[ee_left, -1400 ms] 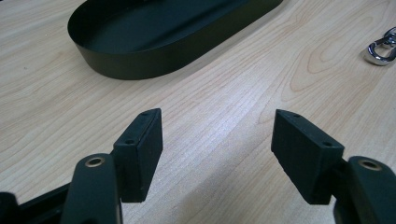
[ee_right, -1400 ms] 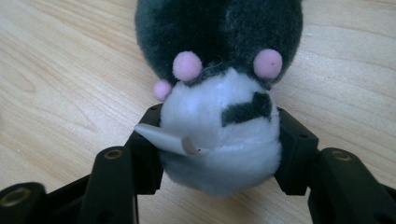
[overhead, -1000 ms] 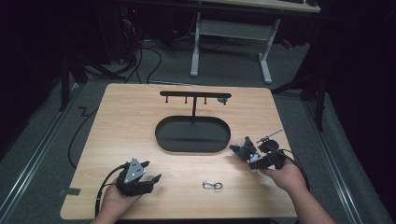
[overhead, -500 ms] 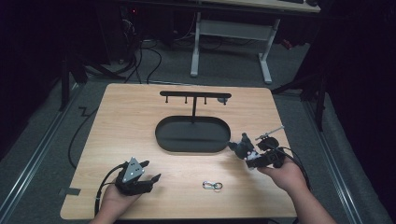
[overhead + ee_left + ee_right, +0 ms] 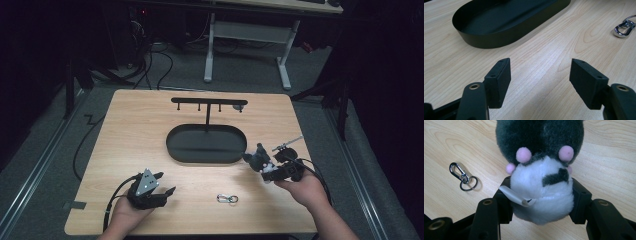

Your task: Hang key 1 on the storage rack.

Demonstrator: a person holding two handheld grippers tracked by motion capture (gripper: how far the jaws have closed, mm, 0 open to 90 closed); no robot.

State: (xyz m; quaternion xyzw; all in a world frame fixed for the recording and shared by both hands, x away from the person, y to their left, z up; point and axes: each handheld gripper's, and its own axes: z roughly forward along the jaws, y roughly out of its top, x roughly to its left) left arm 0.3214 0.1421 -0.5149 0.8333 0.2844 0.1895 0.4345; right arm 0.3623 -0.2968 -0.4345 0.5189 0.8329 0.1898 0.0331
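Black oval tray (image 5: 206, 145) with its upright hanger rack (image 5: 208, 104) occupies mid-surface (image 5: 130, 130). Small metal clasp (image 5: 227, 199) lies near front edge between both hands; elsewhere bare wood.

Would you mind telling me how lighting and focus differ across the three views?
High view: the table is lit, its surroundings nearly black, the keyring clasp small and soft. Left gripper view: crisp wood grain, glints on the clasp. Right gripper view: the plush toy is bright and sharp, casting a soft shadow.
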